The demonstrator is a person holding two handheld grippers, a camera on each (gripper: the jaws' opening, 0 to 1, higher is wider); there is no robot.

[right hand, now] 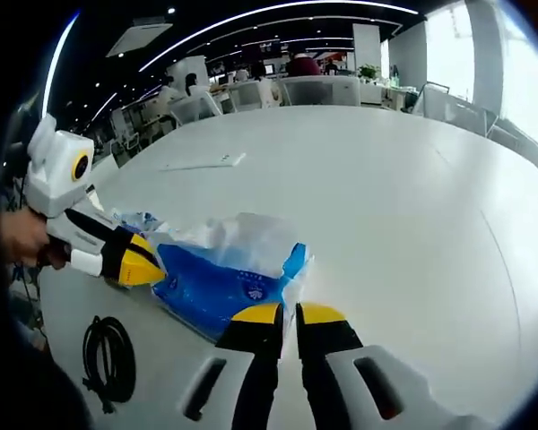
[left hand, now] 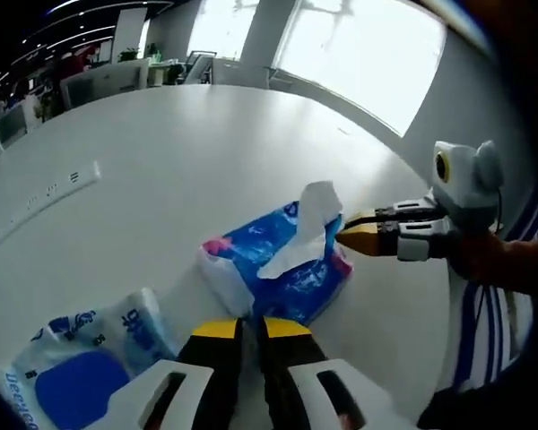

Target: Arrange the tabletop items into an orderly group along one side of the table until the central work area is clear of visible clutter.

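Observation:
A blue tissue pack (left hand: 282,269) lies on the white table (left hand: 179,152) with a white tissue (left hand: 312,219) sticking out of its top. My left gripper (left hand: 253,328) is shut, its yellow tips against the pack's near edge with nothing between them. My right gripper (left hand: 348,235) comes in from the right, shut, its tips at the pack's far end. In the right gripper view the same pack (right hand: 217,288) lies just ahead of my right gripper (right hand: 289,313), and my left gripper (right hand: 148,267) touches its left end.
A second, paler tissue pack (left hand: 76,363) lies at the lower left. A white power strip (left hand: 45,193) sits further out on the table. A coiled black cable (right hand: 108,354) lies near the table edge. Office desks and chairs (right hand: 251,90) stand beyond.

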